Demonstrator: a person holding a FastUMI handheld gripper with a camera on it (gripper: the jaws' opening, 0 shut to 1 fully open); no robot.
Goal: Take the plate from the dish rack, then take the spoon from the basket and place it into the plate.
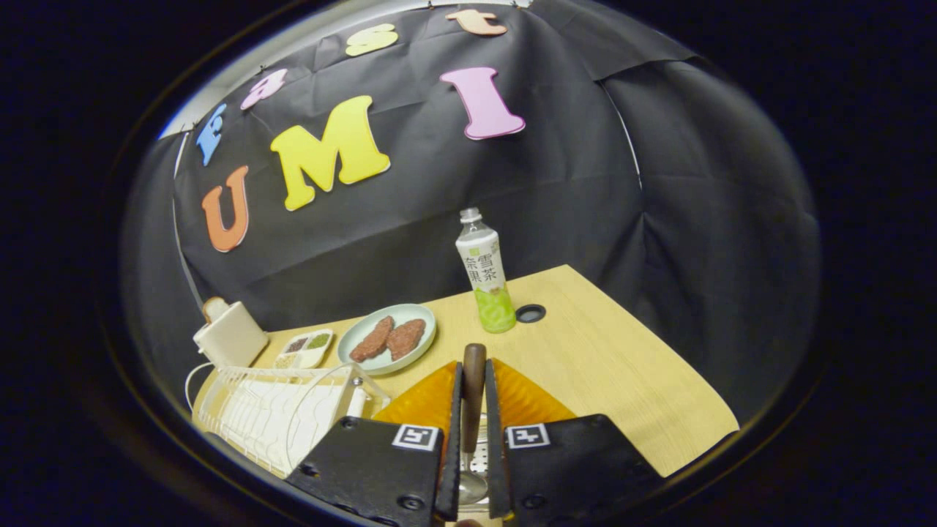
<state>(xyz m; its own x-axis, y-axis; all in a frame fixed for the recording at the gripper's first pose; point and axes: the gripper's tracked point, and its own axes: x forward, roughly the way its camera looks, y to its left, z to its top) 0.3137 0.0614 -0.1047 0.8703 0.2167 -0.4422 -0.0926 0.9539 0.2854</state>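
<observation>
My gripper (473, 373) is shut on the spoon (473, 410). Its brown handle sticks out past the fingertips, and its metal bowl (472, 487) lies back between the black fingers (381, 457). The orange plate (421, 402) lies on the wooden table right under and just ahead of the fingers, showing on both sides of them. A bit of white mesh (479, 461), possibly the basket, shows low between the fingers. The white wire dish rack (271, 410) stands just left of the fingers.
Beyond the fingers are a pale green plate with two brown patties (386, 339), a tea bottle (487, 282) and a black round hole in the table (531, 313). A white sectioned dish (304, 349) and a cream toaster (229, 333) sit beyond the rack. The table (622, 380) is bare on the right.
</observation>
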